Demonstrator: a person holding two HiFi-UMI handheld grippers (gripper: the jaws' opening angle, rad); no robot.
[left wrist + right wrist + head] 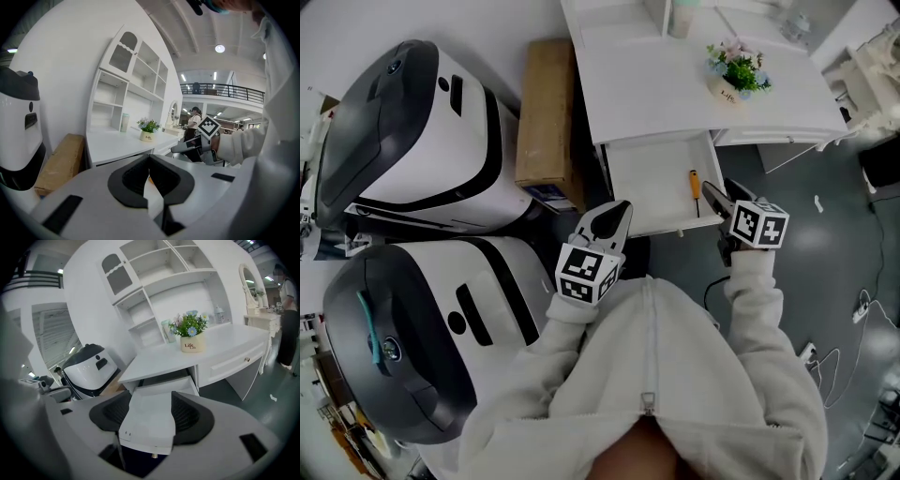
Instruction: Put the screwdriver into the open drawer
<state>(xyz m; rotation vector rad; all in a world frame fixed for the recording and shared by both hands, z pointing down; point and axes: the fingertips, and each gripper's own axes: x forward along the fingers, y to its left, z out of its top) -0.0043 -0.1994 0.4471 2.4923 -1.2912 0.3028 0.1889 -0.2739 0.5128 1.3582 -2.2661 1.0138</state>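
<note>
The screwdriver (695, 190), with an orange handle, lies inside the open white drawer (647, 178) near its right side. The drawer sticks out from the white desk (694, 84). My left gripper (613, 217) hovers at the drawer's front left corner, its jaw tips together and holding nothing. In the left gripper view (150, 159) only a sliver of drawer and a speck of orange show past the pads. My right gripper (722, 194) is just right of the drawer, open and empty. Between its jaws, the right gripper view (151, 398) frames the drawer (154, 420) from the front.
Two large white-and-grey machines (412, 131) (422, 337) stand to the left, with a cardboard box (546, 112) against the desk's side. A flower pot (733, 75) and a cup (682, 17) sit on the desk. Cables (848, 328) lie on the grey floor to the right.
</note>
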